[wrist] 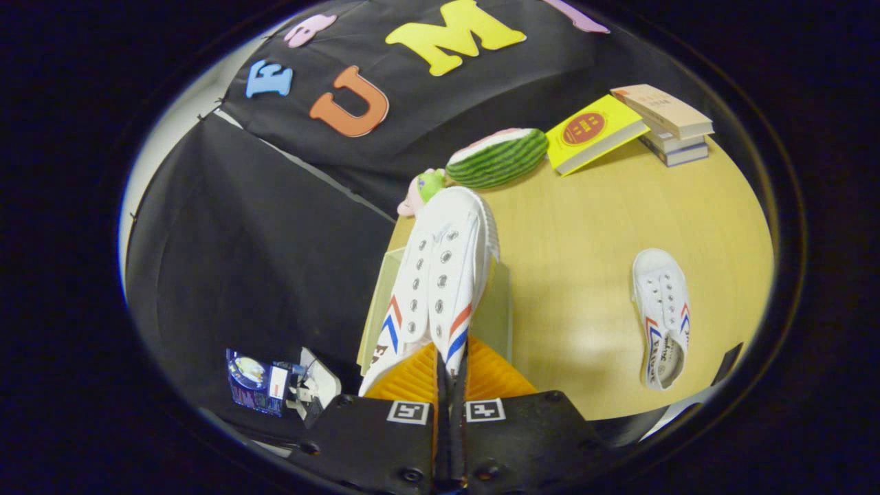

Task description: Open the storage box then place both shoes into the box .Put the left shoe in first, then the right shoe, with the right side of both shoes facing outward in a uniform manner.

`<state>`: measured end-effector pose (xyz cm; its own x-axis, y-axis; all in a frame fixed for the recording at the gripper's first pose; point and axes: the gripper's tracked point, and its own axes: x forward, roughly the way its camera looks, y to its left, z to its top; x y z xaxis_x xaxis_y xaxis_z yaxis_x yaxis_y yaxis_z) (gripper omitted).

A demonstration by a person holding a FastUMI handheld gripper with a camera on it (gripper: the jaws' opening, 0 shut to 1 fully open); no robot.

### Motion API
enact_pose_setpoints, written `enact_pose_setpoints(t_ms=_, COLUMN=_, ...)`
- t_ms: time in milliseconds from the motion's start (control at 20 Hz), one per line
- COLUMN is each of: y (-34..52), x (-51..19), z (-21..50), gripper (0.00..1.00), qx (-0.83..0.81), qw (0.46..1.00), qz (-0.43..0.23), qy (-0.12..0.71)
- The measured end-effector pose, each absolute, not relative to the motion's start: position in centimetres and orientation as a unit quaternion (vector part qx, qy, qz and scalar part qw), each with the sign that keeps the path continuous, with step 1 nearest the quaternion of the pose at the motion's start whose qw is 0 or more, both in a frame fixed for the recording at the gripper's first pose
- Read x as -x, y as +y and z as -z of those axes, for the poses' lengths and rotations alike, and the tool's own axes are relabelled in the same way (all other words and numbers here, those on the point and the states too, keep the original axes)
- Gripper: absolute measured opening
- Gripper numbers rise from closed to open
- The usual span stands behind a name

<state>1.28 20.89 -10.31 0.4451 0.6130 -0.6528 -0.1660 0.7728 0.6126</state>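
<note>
My claw is almost fully closed: the two fingers stand nearly together with only a thin slit between them, and both press on the side wall of a white sneaker near its heel opening. I hold that sneaker lifted, toe pointing away from me, eyelets and red-and-blue chevron stripes facing up.

Directly under the held sneaker sits the storage box, a pale translucent container at the near edge of the wooden table. An orange ribbed surface lies just behind my fingertips, at the box's near side; whether it is the box's lid or its base I cannot tell.

Well to the right, the second sneaker lies flat on the table, apart from the box.

Beyond the held sneaker's toe rest a watermelon-slice toy and a small green-and-pink toy. Farther right lie a yellow book and a stack of books.
</note>
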Motion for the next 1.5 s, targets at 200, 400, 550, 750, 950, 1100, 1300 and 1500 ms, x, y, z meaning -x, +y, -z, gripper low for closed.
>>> enact_pose_setpoints(t_ms=200, y=25.5, x=-1.1, z=8.4, gripper=0.06, qx=-0.219, qw=0.817, qz=-0.262, qy=0.464)
enact_pose_setpoints(t_ms=400, y=31.1, x=-1.0, z=8.8, gripper=0.06, qx=-0.203, qw=0.809, qz=-0.28, qy=0.475)
enact_pose_setpoints(t_ms=550, y=35.0, x=-1.0, z=10.4, gripper=0.06, qx=-0.194, qw=0.802, qz=-0.285, qy=0.488)
enact_pose_setpoints(t_ms=750, y=37.6, x=-1.6, z=14.1, gripper=0.06, qx=-0.191, qw=0.794, qz=-0.26, qy=0.515)
enact_pose_setpoints(t_ms=950, y=37.4, x=-2.5, z=18.4, gripper=0.06, qx=-0.188, qw=0.79, qz=-0.201, qy=0.547)
enact_pose_setpoints(t_ms=1100, y=38.2, x=-3.5, z=20.4, gripper=0.06, qx=-0.195, qw=0.781, qz=-0.187, qy=0.563)
enact_pose_setpoints(t_ms=1300, y=38.9, x=-4.3, z=19.9, gripper=0.32, qx=-0.188, qw=0.789, qz=-0.208, qy=0.547)
enact_pose_setpoints(t_ms=1500, y=38.2, x=-4.0, z=18.2, gripper=0.6, qx=-0.143, qw=0.815, qz=-0.233, qy=0.511)
